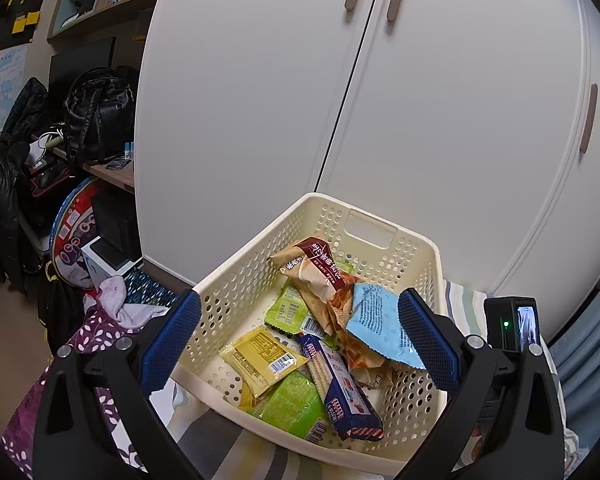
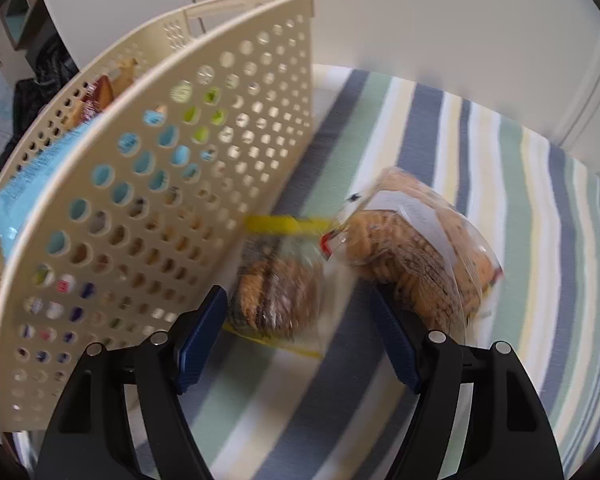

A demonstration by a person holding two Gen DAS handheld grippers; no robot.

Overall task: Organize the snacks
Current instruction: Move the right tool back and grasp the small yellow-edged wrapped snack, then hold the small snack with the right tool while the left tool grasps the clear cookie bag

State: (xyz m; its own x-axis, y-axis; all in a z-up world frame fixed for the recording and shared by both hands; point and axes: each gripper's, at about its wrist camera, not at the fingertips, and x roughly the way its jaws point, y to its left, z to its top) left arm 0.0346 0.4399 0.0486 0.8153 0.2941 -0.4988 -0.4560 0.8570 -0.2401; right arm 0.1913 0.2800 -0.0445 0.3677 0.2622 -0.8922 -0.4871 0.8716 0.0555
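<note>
The basket (image 1: 384, 224) sits on a striped bed cover (image 2: 440, 128), holding a blue packet (image 1: 384, 326), a yellow sachet (image 1: 260, 354), a green pack (image 1: 290, 404) and a biscuit pack (image 1: 340, 384). Just right of its wall, two cookie bags (image 2: 280, 292) (image 2: 416, 248) lie on the stripes. The left gripper (image 1: 300, 344) hangs spread over the basket's near rim; the right gripper (image 2: 296, 344) is spread, empty, near the bags.

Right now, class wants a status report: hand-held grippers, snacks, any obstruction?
Left hand-held gripper open over basket. Right hand-held gripper open, empty. Two cookie bags outside basket on striped cloth. Nothing blocking.
</note>
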